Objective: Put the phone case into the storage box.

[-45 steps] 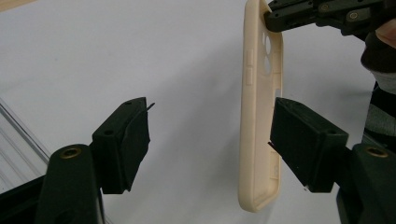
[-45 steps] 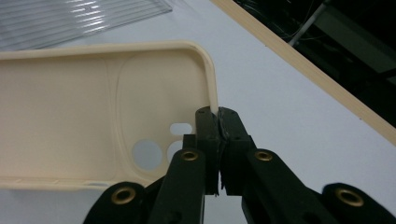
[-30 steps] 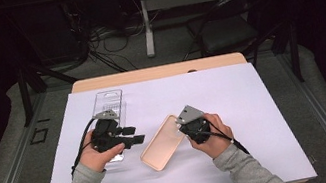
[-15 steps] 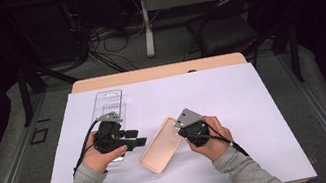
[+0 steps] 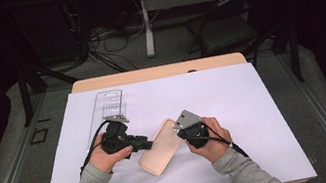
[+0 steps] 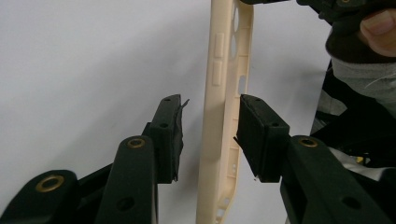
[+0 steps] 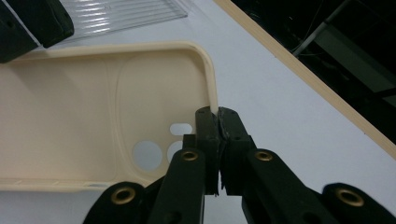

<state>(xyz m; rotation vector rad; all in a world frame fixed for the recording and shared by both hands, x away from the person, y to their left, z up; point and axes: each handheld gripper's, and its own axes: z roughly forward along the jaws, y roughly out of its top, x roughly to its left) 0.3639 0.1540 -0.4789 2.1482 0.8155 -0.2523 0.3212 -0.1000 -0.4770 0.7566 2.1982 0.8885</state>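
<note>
My right gripper [image 7: 218, 116] is clamped tight on the rim of the cream phone case [image 5: 160, 146], right at the corner by the camera cut-outs, so that end is secured. That much is done. The case lies between my two tools on the white sheet [image 5: 265, 104], open side up, slanting from my right tongs down toward my left ones.

Now the left gripper [image 6: 210, 135]: its jaws have just been closing in, and the long side wall of the case [image 6: 219, 116] stands between the pads. They are not pressing yet; I can see a gap on the one side, and the other pad [image 6: 254, 135] sits just beside the wall, near touching. So the left tongs stand open around the rim, not gripping.

What I judge is left: finish that squeeze so both ends are held, then whatever comes after with the case. The clear plastic tray [image 5: 110, 108] lies beyond my left tool, apart from the case and untouched.

Pose: both forearms come in low, sleeves resting near the table edge. My left hand [image 5: 106, 155] points its tool level across toward the case; my right hand [image 5: 210, 139] angles its tool inward to the case's far corner.
</note>
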